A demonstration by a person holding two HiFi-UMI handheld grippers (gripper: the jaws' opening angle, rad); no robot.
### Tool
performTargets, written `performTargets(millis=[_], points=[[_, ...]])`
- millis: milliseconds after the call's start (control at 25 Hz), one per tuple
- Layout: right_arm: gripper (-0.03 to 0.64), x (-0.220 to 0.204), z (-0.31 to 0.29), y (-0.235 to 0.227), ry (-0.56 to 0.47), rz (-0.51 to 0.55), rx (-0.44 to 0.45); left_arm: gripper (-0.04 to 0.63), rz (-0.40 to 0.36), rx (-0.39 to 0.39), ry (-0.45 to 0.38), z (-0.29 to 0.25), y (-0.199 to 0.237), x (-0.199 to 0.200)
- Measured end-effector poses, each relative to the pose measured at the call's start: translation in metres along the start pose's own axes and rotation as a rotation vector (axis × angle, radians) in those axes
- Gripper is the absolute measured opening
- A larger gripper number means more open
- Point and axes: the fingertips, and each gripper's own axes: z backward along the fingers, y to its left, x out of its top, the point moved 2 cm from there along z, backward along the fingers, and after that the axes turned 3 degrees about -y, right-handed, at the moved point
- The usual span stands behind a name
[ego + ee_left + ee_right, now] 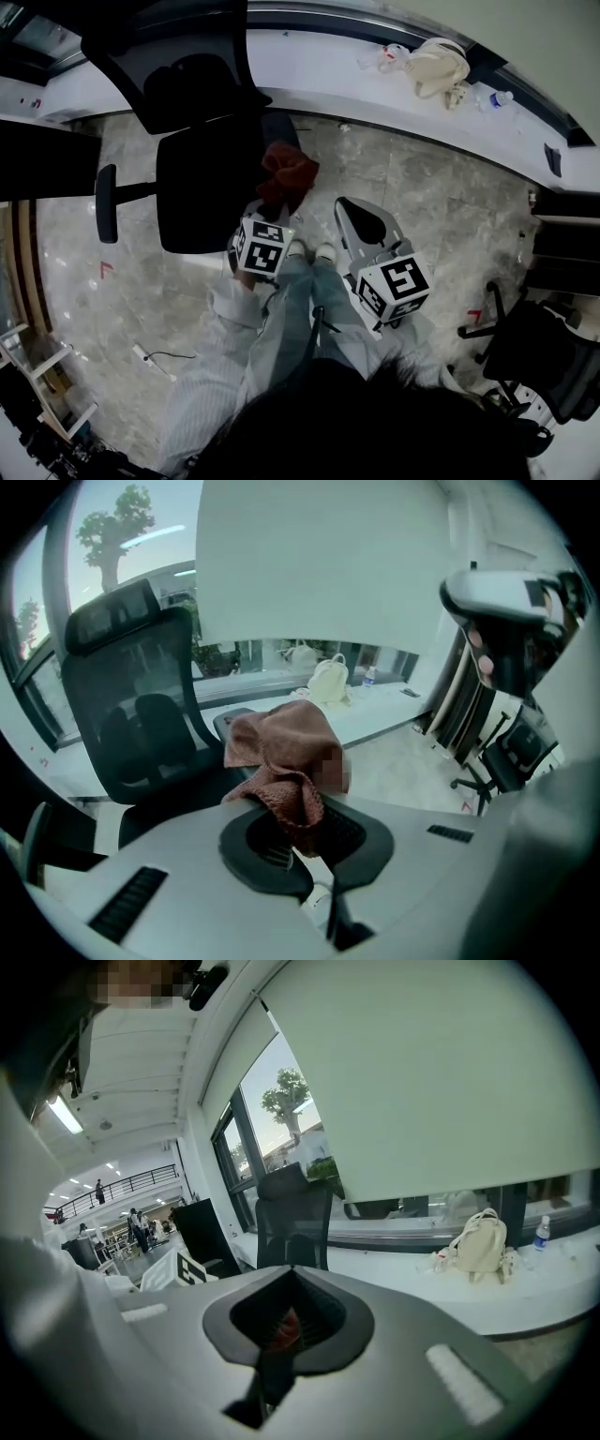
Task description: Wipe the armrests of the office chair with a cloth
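Note:
The black office chair (pixel 202 192) stands just ahead of me, its left armrest (pixel 106 202) sticking out to the side. A reddish-brown cloth (pixel 286 173) hangs bunched at the seat's right edge, and my left gripper (pixel 272 204) is shut on it. In the left gripper view the cloth (pixel 286 757) rises from the jaws (pixel 298 825) in front of the chair's grey armrest pad (pixel 225 721); I cannot tell whether they touch. My right gripper (pixel 361 217) hovers to the right of the chair, shut and empty. In its own view (pixel 286 1330) a sliver of red shows through the jaws.
A white ledge (pixel 319 66) runs along the window, bearing a cream bag (pixel 441 66) and a water bottle (pixel 502 98). A second black chair (pixel 534 361) stands at right. A dark desk (pixel 42 159) lies left. A small plug and cable (pixel 150 356) are on the floor.

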Motion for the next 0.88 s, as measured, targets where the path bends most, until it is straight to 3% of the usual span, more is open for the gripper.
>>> performTargets(millis=[160,560,720,880], points=[[0.002,-0.01,-0.005,-0.013,0.028,-0.01,-0.019,0.012,0.009,0.057,-0.039,-0.023,0.041,0.025],[0.002,-0.025,-0.005,-0.053,0.069,-0.043,-0.104,0.012,0.045,0.175,-0.045,-0.095,0.114,0.079],[0.002,-0.033,-0.003,-0.051,0.084,-0.049,-0.11,0.012,0.024,0.199,-0.045,-0.1,0.12,0.085],[0.002,-0.031,0.0,-0.038,0.073,-0.049,-0.103,0.012,-0.021,0.152,-0.025,-0.085,0.101,0.07]])
